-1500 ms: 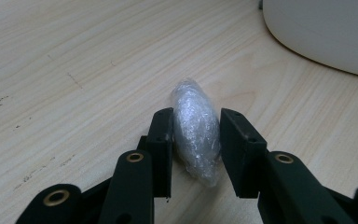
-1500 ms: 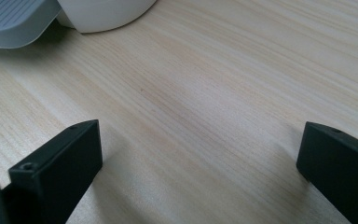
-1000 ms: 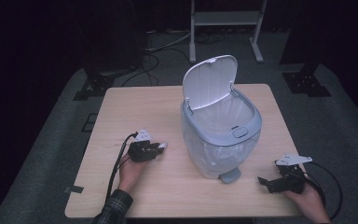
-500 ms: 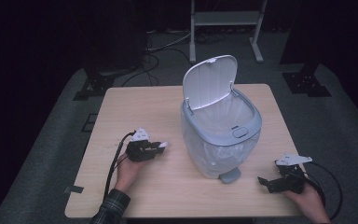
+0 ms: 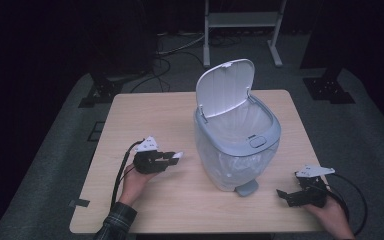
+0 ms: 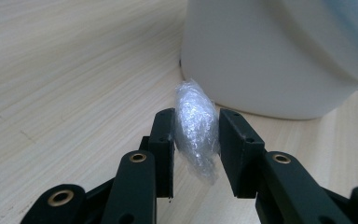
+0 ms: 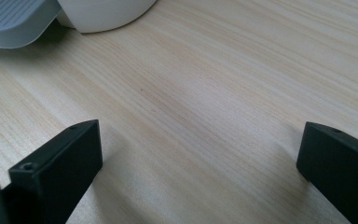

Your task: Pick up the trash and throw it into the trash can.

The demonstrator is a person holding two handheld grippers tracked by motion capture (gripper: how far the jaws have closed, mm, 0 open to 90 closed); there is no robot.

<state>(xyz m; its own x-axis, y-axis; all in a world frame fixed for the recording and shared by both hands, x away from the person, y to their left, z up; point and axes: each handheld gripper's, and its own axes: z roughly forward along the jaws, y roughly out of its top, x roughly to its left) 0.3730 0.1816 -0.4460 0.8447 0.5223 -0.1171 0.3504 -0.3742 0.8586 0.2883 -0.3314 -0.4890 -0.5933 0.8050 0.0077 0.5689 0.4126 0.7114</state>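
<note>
The left gripper (image 5: pixel 172 158) has its two black jaws clamped on a small crumpled wad of clear plastic film (image 6: pixel 196 127), which stands upright between the pads with its long axis running up and down across the grip, its top poking above the fingertips (image 6: pixel 164 122) and a loose tail hanging below them. Ahead of those fingers and slightly to their right, near but not touching, rises the pale grey plastic pedal bin (image 5: pixel 236 145), lined with a clear bag, its white lid (image 5: pixel 224 88) tipped up and back so the mouth is open. That mouth lies above and beyond the held wad, so the coming move is likely a lift and a reach forward over the rim. The right gripper (image 5: pixel 292 195) rests low by the light wooden table (image 5: pixel 130 115) on the bin's far side, jaws spread wide and holding nothing, the grey foot pedal (image 7: pixel 14 21) ahead and to the left of its fingers; the left hand is plainly the one placed to make the drop.
</note>
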